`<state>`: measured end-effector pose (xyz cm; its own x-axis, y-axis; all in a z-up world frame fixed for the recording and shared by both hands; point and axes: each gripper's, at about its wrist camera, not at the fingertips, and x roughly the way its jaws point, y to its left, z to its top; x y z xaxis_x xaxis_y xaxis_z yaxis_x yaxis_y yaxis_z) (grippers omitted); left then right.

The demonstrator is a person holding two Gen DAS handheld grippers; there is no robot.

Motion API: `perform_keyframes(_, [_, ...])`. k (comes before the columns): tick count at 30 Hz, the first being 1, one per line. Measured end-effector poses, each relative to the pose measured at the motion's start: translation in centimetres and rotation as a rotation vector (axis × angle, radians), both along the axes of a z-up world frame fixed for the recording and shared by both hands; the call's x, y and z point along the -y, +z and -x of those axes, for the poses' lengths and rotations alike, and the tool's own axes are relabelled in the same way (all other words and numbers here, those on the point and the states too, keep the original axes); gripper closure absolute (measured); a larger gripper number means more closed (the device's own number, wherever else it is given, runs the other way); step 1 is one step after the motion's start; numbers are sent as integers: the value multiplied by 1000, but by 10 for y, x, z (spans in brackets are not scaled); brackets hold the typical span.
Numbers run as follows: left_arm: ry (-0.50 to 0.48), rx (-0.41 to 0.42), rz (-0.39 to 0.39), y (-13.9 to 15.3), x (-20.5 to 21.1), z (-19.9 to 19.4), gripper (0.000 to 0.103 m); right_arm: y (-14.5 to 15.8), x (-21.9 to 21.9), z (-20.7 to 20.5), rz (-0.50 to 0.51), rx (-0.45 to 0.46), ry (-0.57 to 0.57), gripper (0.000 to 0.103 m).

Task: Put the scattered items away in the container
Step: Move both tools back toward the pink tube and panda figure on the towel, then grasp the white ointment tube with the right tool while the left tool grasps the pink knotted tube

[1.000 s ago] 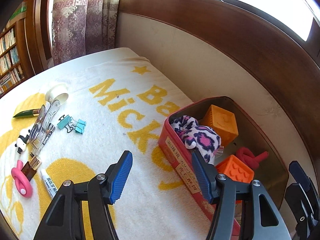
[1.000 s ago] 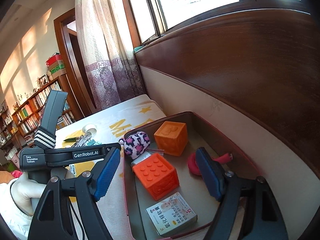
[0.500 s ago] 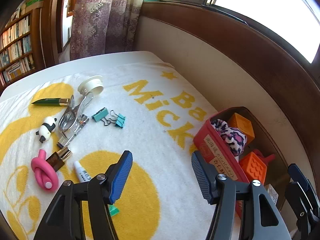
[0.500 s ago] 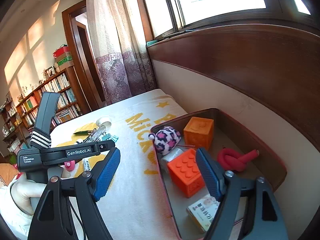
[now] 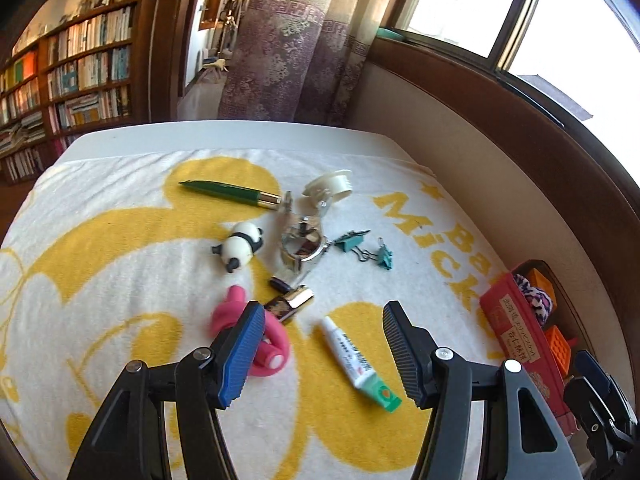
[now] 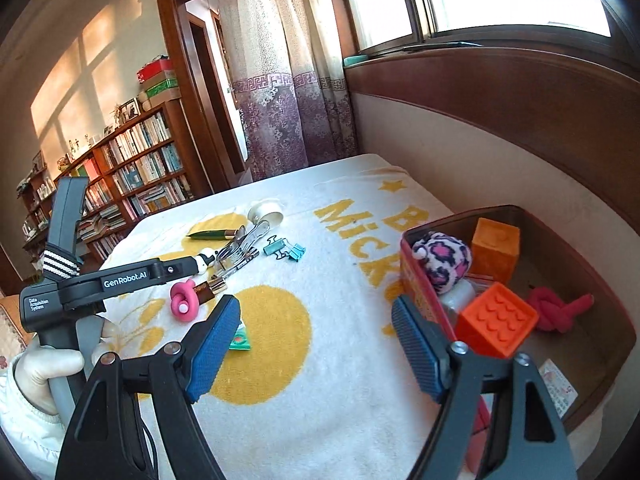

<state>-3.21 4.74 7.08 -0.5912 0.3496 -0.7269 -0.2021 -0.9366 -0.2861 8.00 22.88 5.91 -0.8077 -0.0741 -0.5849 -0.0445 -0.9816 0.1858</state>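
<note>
My left gripper (image 5: 322,354) is open and empty, low over the towel, with a white glue tube (image 5: 358,364) lying between its fingers. A pink ring toy (image 5: 260,336) lies by its left finger. Beyond lie a lipstick (image 5: 290,302), a panda figure (image 5: 240,246), a green pen (image 5: 230,192), metal clippers (image 5: 302,240), teal binder clips (image 5: 366,246) and a tape roll (image 5: 332,186). The red tin (image 6: 420,276) holds orange blocks (image 6: 496,318), a spotted plush (image 6: 442,258) and a red knot (image 6: 554,312). My right gripper (image 6: 314,350) is open and empty beside the tin.
A white and yellow towel (image 5: 120,248) covers the table. A wall with wood panelling (image 5: 500,168) runs along the right, close behind the tin. Curtains (image 5: 288,52) hang at the far end. Bookshelves (image 6: 132,168) stand far left.
My left gripper has swung left, away from the tin, and now sits over the scattered items with the glue tube between its fingers. My right gripper has pulled back from over the tin.
</note>
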Motion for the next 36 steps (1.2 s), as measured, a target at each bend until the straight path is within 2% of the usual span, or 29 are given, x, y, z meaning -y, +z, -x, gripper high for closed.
perform_keyframes(6, [106,33,-18,-14,46,10,40,-9,18,20,-2,35,50,22])
perform_keyframes(13, [114,43,-26,-21,58,12,40,-26,50,50,-33,104,153,22])
perform_keyframes(17, [113,46,-20,-23,59,11,40,-39,75,70,-75,145,221,35])
perform_keyframes(24, [136,65,-17,-30,65,14,40,-67,105,108,-150,225,296,45])
perform_keyframes(29, [119,71,-5,-34,61,15,40,-92,107,131,-132,309,309,55])
perform_keyframes(33, [99,85,-7,-38,54,16,40,-93,109,127,-181,291,291,64])
perform_keyframes(36, [85,80,-24,-40,48,15,40,-93,103,127,-164,289,270,72])
